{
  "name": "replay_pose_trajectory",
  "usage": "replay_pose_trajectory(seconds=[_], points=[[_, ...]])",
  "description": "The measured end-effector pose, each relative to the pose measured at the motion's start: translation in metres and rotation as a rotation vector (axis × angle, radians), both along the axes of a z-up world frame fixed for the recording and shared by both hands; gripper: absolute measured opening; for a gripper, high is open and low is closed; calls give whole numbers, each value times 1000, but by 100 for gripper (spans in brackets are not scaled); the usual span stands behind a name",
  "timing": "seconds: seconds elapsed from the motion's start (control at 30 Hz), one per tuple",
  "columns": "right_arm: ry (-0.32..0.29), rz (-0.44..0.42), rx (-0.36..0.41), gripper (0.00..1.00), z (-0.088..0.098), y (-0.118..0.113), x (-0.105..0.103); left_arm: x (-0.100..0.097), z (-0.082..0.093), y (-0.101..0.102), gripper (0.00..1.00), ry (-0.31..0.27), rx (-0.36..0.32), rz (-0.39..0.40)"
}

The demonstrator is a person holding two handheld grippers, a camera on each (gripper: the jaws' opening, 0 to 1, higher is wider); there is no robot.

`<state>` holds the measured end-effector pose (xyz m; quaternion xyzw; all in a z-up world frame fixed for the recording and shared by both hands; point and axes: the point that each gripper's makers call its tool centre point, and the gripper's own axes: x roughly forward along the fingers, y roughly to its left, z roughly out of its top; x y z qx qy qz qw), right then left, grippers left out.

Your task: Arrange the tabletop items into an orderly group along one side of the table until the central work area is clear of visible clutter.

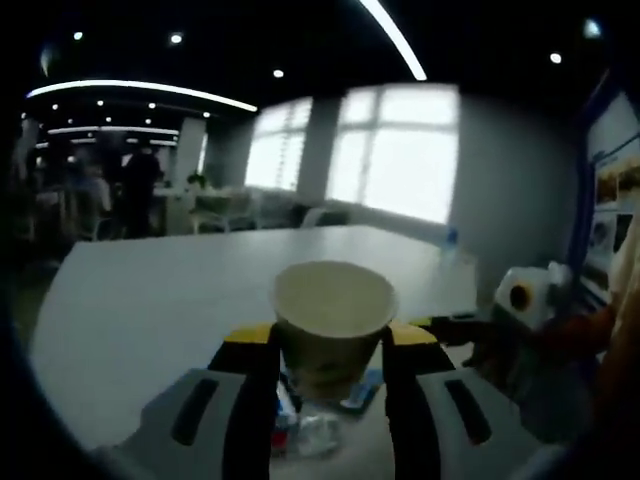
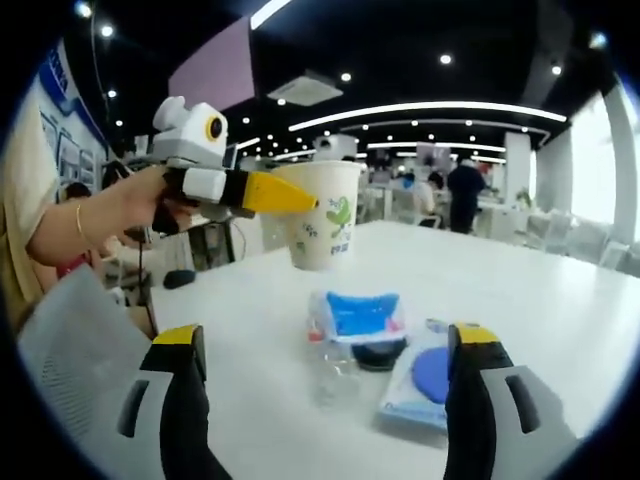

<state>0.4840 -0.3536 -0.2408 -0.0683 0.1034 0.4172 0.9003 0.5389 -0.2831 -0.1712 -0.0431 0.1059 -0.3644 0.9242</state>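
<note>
— Left gripper view? 
— The left tool (image 1: 331, 352) grips a paper cup (image 1: 333, 322), lifted above the counter (image 1: 180, 290).

— Right gripper view? 
— The right tool (image 2: 325, 370) gapes wide, holding nothing; plastic packets (image 2: 372, 330) lie on the counter between its jaws.

Large open-plan office or canteen hall, dark ceiling (image 2: 420, 40) with curved light strips, big windows (image 1: 400, 150) beyond the long white table (image 1: 180, 290), people standing among further tables behind it
</note>
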Motion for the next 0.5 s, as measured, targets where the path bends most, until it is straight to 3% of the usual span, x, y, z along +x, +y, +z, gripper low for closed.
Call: replay_pose_trajectory(seconds=[0.5], points=[[49,-28,-25,99,-15,-5,5,45,-3,40,37,-35,46,77]])
